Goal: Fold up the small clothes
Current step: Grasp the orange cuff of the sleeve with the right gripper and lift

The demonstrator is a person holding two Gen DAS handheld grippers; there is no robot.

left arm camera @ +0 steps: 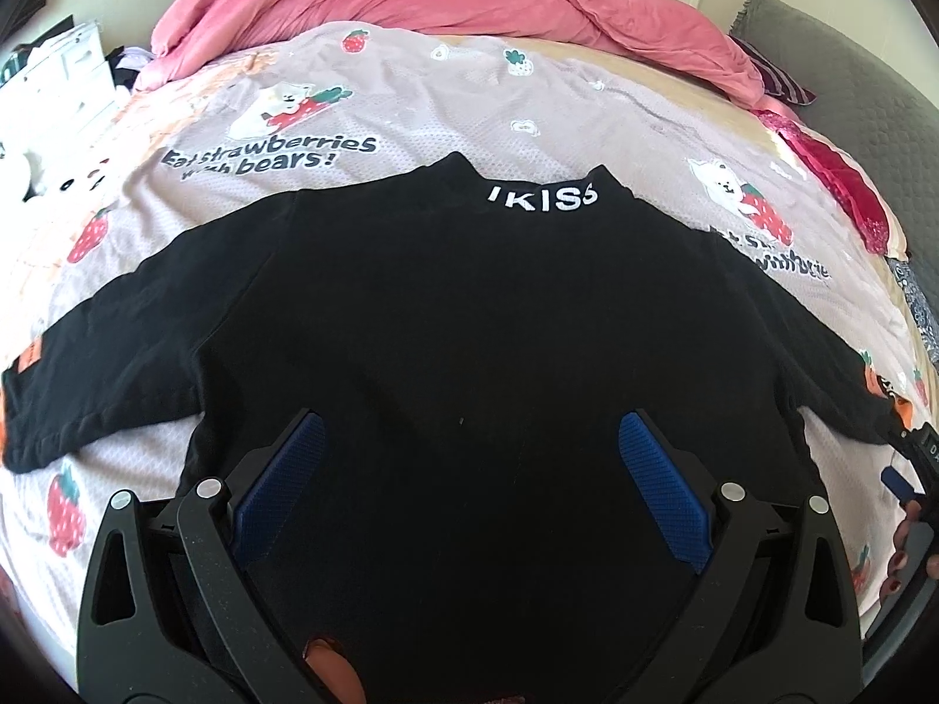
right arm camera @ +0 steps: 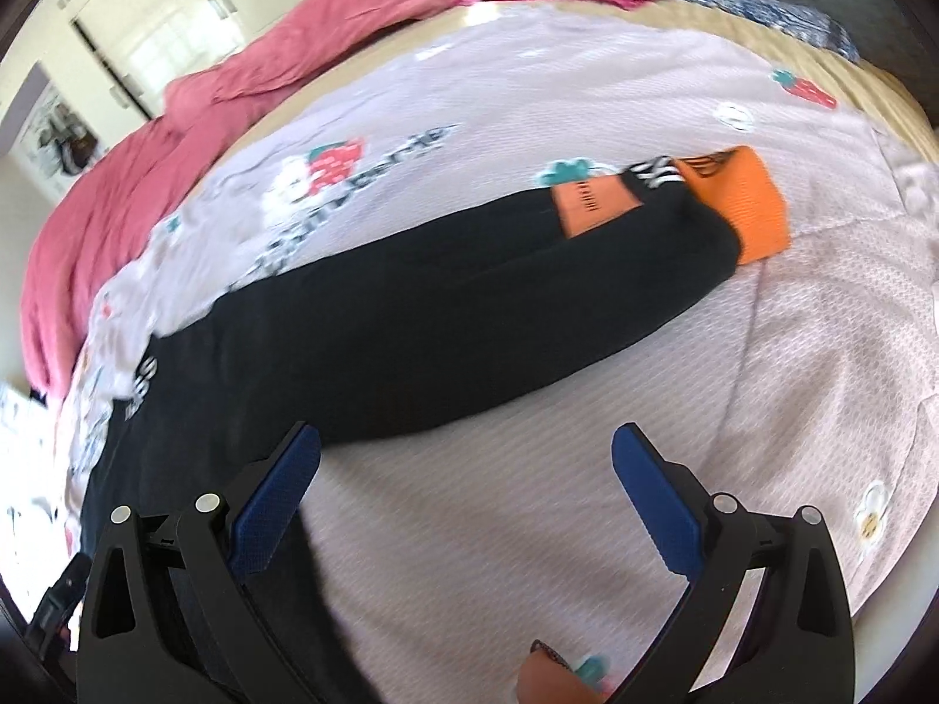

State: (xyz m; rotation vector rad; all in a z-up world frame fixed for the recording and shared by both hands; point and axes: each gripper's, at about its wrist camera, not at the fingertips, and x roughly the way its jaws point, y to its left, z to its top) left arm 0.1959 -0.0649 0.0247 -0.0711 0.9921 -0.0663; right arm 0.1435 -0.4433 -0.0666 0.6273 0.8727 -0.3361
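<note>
Left claw point(left arm camera: 469, 446): I hold it apart, lower centre, over black top point(left arm camera: 469, 305).
Right claw point(right arm camera: 466, 457): apart, facing sleeve point(right arm camera: 469, 305), ready to fold.

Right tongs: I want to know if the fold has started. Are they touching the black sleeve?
Cannot tell. In the right wrist view the open right tongs sit beside the black sleeve, but motion blur hides any gap.
</note>
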